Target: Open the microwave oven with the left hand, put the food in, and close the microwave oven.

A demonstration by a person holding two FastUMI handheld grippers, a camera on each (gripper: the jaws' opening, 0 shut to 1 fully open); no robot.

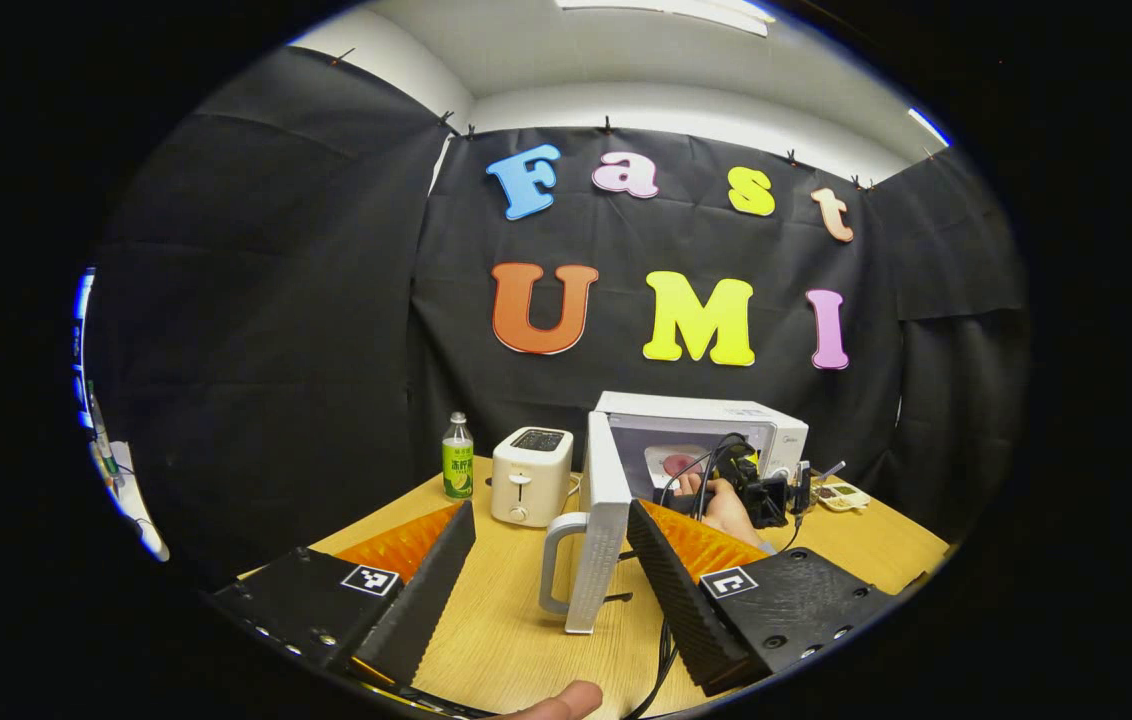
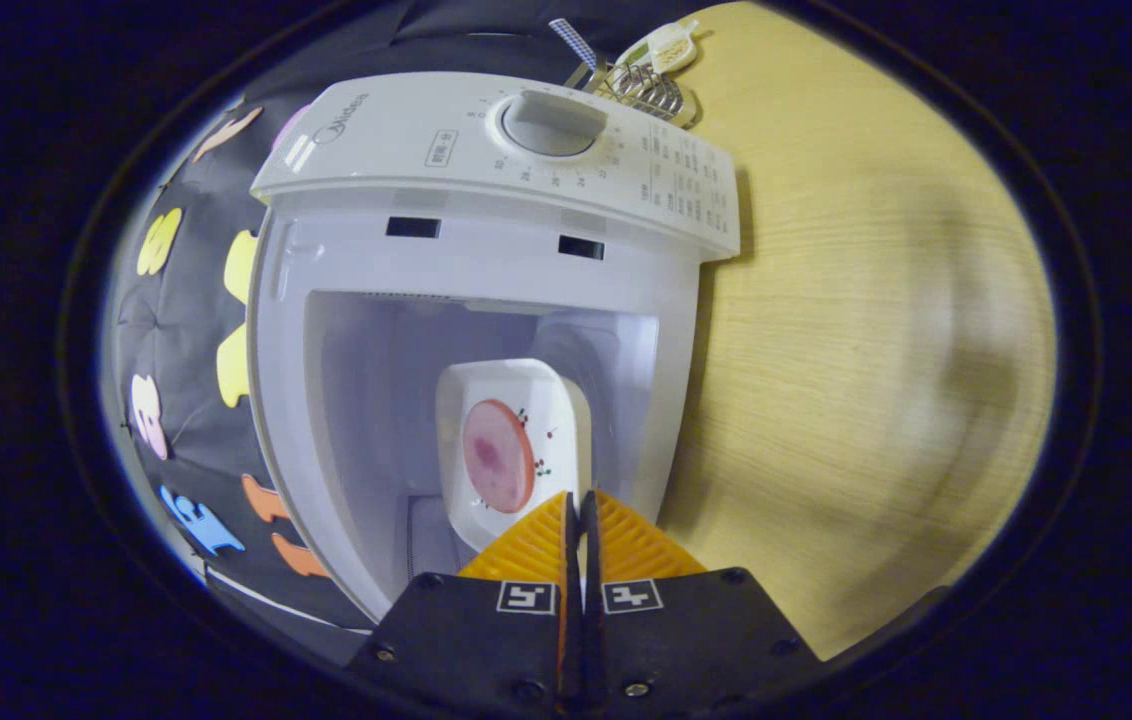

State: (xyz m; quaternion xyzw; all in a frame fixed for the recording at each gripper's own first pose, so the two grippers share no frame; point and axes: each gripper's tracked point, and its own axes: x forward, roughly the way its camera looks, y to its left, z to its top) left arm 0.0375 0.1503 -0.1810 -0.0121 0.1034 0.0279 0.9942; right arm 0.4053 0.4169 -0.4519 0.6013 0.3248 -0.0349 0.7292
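- Right gripper view: right gripper is seen with jaws pressed together, only a thin slit between the fingers; they sit at the near edge of a white dish, but whether that edge is pinched cannot be told.
- Dish is seen inside the microwave oven cavity; a round pink slice of food is carried on it.
- View is rolled, so the oven appears turned on its side: control panel with dial is seen at the top of the frame, wooden table to the right.
- A small metal rack and a light-coloured item are seen on the table past the panel; too small to identify.
- Left gripper view: left gripper is seen with jaws spread wide, nothing held between them.
- Oven door is swung open, edge-on just ahead of the fingers and between them, nearer the right-hand one; its handle faces left. No contact is visible.
- Beyond the door, the oven body is seen on the table, with the hand holding the other gripper at the cavity opening.
- A white toaster and a green-labelled bottle are placed left of the oven, near each other.
- A fingertip is visible at the bottom edge.
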